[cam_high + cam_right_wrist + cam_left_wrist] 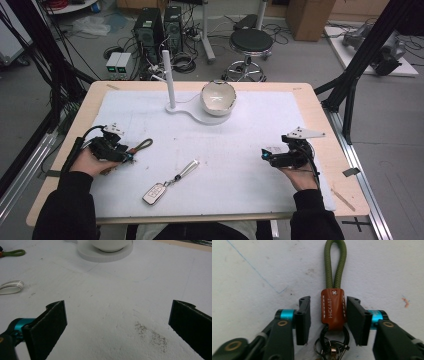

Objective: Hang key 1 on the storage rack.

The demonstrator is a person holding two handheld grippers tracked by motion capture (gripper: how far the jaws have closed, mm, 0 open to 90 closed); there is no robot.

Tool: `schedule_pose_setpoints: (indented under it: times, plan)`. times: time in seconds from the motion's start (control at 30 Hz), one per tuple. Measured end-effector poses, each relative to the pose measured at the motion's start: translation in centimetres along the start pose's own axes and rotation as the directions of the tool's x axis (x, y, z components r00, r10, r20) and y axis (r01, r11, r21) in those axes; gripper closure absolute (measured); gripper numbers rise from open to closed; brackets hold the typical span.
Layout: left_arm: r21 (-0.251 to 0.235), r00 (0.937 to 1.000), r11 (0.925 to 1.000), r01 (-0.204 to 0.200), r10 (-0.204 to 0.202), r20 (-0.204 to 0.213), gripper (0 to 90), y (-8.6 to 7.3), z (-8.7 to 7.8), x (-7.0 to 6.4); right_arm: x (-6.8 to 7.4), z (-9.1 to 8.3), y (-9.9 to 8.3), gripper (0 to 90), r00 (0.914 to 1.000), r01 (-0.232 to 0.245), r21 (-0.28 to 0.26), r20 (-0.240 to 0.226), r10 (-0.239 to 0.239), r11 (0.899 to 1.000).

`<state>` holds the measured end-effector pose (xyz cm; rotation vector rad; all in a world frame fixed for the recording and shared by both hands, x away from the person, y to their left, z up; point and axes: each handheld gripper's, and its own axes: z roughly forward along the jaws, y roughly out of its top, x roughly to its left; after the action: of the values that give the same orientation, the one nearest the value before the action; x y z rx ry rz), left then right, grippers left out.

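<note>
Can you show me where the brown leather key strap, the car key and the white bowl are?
Brown leather key strap [333, 308]: left gripper view, on the leather tab between the open jaws.
Car key [154, 193]: high view, on the fob's body.
White bowl [218, 98]: high view, on its inner wall.

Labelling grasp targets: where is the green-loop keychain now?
On the table's left in the high view, the keychain lies between the open left gripper jaws, left of the car key.

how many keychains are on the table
2. One keychain with a green cord loop and brown leather tab lies between the open left gripper jaws. The other, a car key fob with a white strap, lies near the table's front edge.
</note>
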<state>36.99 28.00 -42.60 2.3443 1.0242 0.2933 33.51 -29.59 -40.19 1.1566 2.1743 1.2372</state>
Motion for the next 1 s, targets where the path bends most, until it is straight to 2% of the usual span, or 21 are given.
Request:
schedule_pose_setpoints:
  times: [0.03, 0.23, 0.4, 0.63, 0.73, 0.8, 0.83, 0.87, 0.93, 1.0]
  plan:
    - [0.000, 1.0000, 1.0000, 0.001, -0.001, 0.000, 66.4, 0.0, 0.0, 0.1, 0.0, 0.0, 0.0, 0.7, 1.0000, -0.002, 0.001, 0.002, 0.002, 1.000]
    - [-0.017, 0.9962, 0.9975, 0.068, -0.067, 0.055, 72.2, -0.2, -0.1, 0.9, -0.1, -0.1, 0.0, 0.7, 1.0000, -0.005, 0.001, 0.002, 0.005, 1.000]
    - [-0.031, 0.9918, 0.9948, 0.097, -0.094, 0.087, 73.4, -0.2, -0.3, 1.2, -0.1, -0.1, 0.0, 0.7, 1.0000, -0.005, 0.001, 0.003, 0.005, 1.000]
    - [-0.089, 0.9819, 0.9830, 0.160, -0.150, 0.116, 73.6, -0.2, -1.5, 1.9, -0.1, -0.1, -0.1, 0.7, 1.0000, -0.006, -0.001, 0.002, 0.006, 1.000]
    - [-0.122, 0.9771, 0.9747, 0.187, -0.172, 0.125, 73.7, -0.3, -2.2, 2.1, -0.1, -0.1, -0.1, 0.7, 1.0000, -0.006, 0.000, 0.002, 0.006, 1.000]
    - [-0.127, 0.9776, 0.9733, 0.191, -0.177, 0.113, 73.7, -0.2, -2.5, 2.1, -0.1, -0.1, 0.0, 0.7, 1.0000, -0.007, 0.000, 0.001, 0.007, 1.000]
    - [-0.118, 0.9836, 0.9786, 0.169, -0.159, 0.085, 73.6, 0.1, -2.8, 2.0, -0.1, -0.1, 0.0, 0.7, 1.0000, -0.006, 0.000, 0.002, 0.006, 1.000]
    - [-0.115, 0.9857, 0.9806, 0.159, -0.151, 0.074, 73.6, 0.3, -2.9, 1.9, -0.1, -0.1, 0.0, 0.7, 1.0000, -0.007, -0.001, 0.001, 0.007, 1.000]
    - [-0.110, 0.9889, 0.9845, 0.137, -0.129, 0.074, 73.6, 0.9, -3.4, 1.6, -0.1, 0.0, 0.0, 0.8, 1.0000, -0.006, 0.001, -0.002, 0.006, 1.000]
    - [-0.123, 0.9885, 0.9823, 0.142, -0.134, 0.069, 73.6, 1.5, -3.8, 1.6, -0.1, 0.0, 0.0, 0.7, 1.0000, -0.009, 0.004, -0.003, 0.009, 1.000]
